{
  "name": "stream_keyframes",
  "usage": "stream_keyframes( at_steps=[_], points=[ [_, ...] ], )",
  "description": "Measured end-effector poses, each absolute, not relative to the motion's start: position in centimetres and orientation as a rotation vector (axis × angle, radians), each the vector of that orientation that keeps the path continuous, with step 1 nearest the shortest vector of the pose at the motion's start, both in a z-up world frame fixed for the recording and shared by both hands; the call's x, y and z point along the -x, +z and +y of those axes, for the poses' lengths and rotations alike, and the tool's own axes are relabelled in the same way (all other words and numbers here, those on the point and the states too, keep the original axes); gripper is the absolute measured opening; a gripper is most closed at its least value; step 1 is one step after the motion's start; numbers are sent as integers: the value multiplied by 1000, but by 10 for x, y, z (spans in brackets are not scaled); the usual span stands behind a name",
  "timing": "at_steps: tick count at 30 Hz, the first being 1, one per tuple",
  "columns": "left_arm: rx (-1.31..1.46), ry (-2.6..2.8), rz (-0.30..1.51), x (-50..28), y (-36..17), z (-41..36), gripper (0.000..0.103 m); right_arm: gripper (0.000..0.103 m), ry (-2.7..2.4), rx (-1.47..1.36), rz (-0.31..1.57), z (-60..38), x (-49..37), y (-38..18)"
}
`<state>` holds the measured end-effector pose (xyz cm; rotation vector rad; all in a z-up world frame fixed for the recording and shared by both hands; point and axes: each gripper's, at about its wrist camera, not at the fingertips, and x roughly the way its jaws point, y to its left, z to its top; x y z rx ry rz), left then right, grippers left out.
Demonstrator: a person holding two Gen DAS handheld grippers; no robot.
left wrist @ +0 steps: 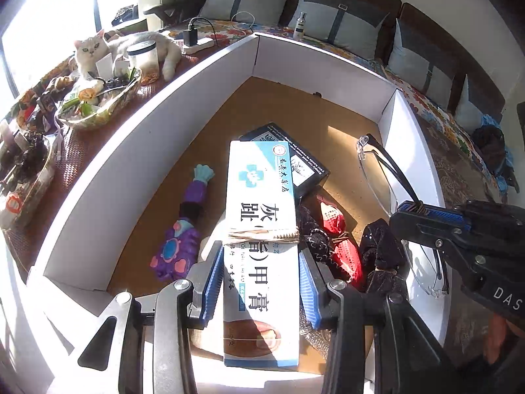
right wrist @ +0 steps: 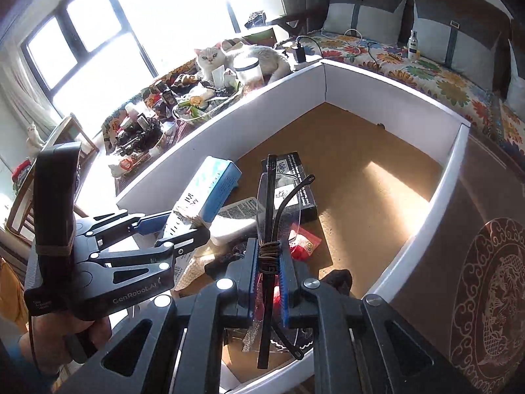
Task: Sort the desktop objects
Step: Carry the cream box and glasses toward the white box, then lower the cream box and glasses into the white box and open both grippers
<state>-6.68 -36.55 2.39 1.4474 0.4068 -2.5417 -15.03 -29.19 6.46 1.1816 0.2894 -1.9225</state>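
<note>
Two grippers over white-walled tray (left wrist: 137, 151). Left gripper (left wrist: 261, 282) clamps one white-blue ointment box (left wrist: 262, 203), lifted above tray. Right gripper (right wrist: 269, 275) closed on one pair of clear glasses (right wrist: 279, 203) by folded temples. In tray: one black box (left wrist: 305, 164), one purple toy (left wrist: 177, 243), one red packet (left wrist: 341, 243), dark sequined fabric (left wrist: 380, 249), partly hidden. One cat (left wrist: 98, 49) behind.

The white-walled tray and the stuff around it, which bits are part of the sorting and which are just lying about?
Part of the job:
- white-and-blue ointment box, held by left gripper
- clear-lensed black-armed glasses, held by right gripper
- white-walled tray
- purple plush toy
- black printed box

Lying about:
- white cat
- glass bowl
- black charger
</note>
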Motion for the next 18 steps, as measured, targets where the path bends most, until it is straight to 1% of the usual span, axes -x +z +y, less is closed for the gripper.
stream_keyframes(
  at_steps=[1,2,3,4,5,6,8,11,13,14,15,16,18],
  points=[
    [-1452,-2539,419,63,22,-367,43,14,-1904,-1218,316,-299,150,52],
    [-1455,-2539,431,58,19,-368,45,19,-1887,-1255,341,-302,151,39],
    [-1453,-2539,439,56,18,-366,54,28,-1878,-1274,352,-301,152,32],
    [-1439,-2540,443,53,20,-366,71,33,-1875,-1270,349,-300,149,29],
    [-1409,-2546,444,49,23,-367,79,48,-1880,-1253,346,-296,148,31],
    [-1371,-2559,445,46,27,-365,83,71,-1896,-1236,346,-292,146,34],
    [-1315,-2564,452,43,36,-362,84,90,-1945,-1205,330,-279,145,44],
    [-1210,-2569,477,36,48,-357,84,91,-1979,-1181,281,-263,149,68],
    [-1168,-2570,479,32,56,-352,84,96,-2020,-1201,275,-257,153,78],
    [-1175,-2582,492,30,59,-349,84,100,-2036,-1230,280,-255,155,83],
    [-1200,-2595,504,31,61,-346,86,102,-2038,-1252,279,-252,157,86],
    [-1227,-2603,503,31,63,-342,87,102,-2032,-1258,271,-249,157,90],
    [-1215,-2603,466,27,70,-334,88,103,-2041,-1232,267,-242,155,98]
  ],
)
